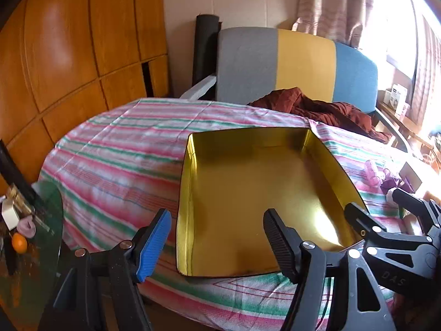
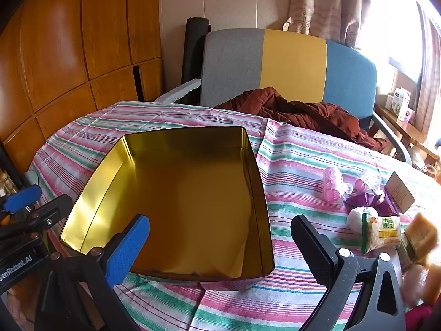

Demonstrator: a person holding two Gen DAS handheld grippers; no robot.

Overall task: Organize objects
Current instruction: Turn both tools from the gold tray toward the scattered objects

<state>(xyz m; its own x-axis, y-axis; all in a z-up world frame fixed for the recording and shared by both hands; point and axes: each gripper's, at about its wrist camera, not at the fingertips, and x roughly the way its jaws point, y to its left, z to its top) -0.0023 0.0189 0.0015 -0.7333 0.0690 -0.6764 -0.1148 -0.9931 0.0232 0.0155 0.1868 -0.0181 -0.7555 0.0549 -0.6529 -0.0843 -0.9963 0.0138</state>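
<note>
Right wrist view: tin point(image 2: 193, 193) empty mid-surface, ready for snacks point(image 2: 380, 231) at right edge; both grippers point(image 2: 220, 248) point(image 1: 217, 242) released.

Counted around one gold tin point(image 2: 193, 193) on the striped tabletop point(image 2: 297, 149).

Right of the tin: two pink curlers point(image 2: 333, 184), one purple wrapper point(image 2: 366, 200), one white ball point(image 2: 357, 218), one green-edged snack packet point(image 2: 381, 231), one tan card box point(image 2: 401, 193). Behind the tin: one tricolour chair point(image 2: 289, 63), one rust-red garment point(image 2: 303, 113). Near the tin's front: two tools, left point(image 1: 215, 242) and right point(image 2: 220, 248), both standing agape.
</note>
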